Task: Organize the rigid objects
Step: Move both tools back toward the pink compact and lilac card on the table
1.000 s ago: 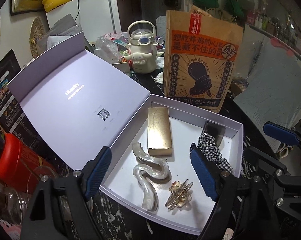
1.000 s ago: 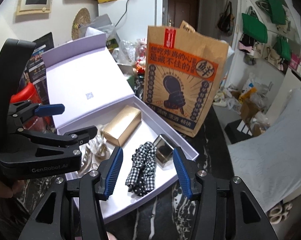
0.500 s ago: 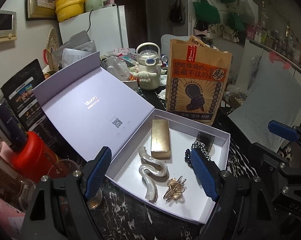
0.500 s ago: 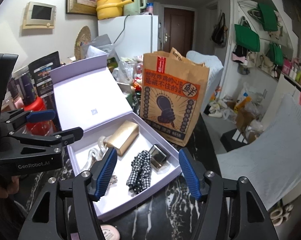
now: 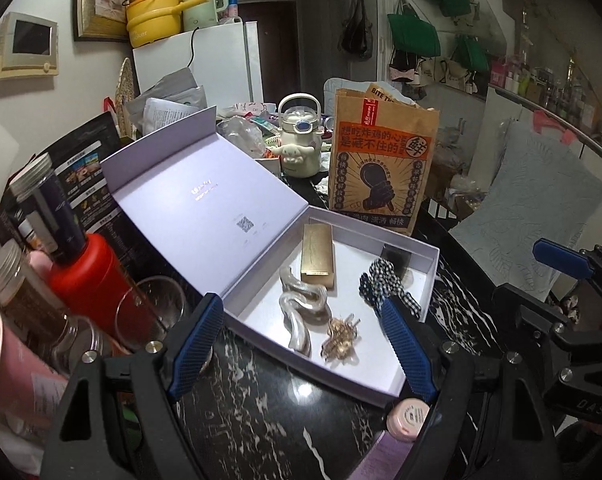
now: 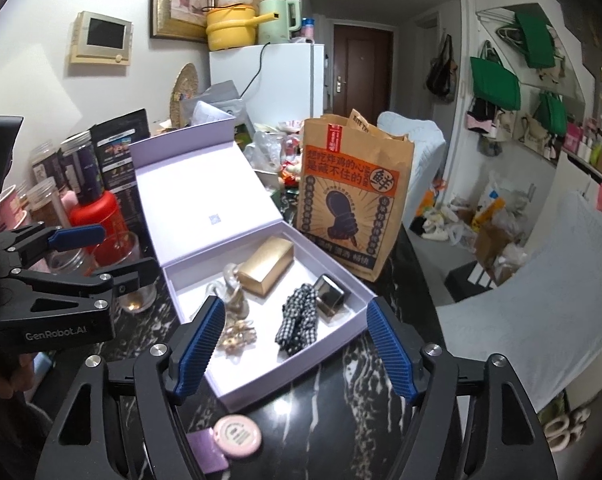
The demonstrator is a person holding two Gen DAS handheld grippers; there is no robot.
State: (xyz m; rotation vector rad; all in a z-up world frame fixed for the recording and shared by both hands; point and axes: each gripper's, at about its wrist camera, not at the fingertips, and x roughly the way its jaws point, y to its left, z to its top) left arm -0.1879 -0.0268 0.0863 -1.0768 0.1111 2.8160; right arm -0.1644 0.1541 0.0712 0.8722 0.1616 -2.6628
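Both grippers, left (image 5: 301, 346) and right (image 6: 291, 350), hover empty above the open box (image 5: 429, 249) (left jaws wide, right jaws opening), where the gold case (image 5: 317, 255), clips (image 5: 301, 312) and scrunchie (image 6: 299, 318) lie sorted.

A black marble table (image 6: 341, 384) with white veins is carrying an open lilac box (image 6: 353, 322) at its centre. A brown paper bag (image 6: 353, 200) is standing just beyond it at one o'clock, a pink round compact (image 6: 237, 436) is lying at six o'clock, and a red canister (image 6: 97, 216) and a glass (image 5: 149, 312) are sitting at nine o'clock.
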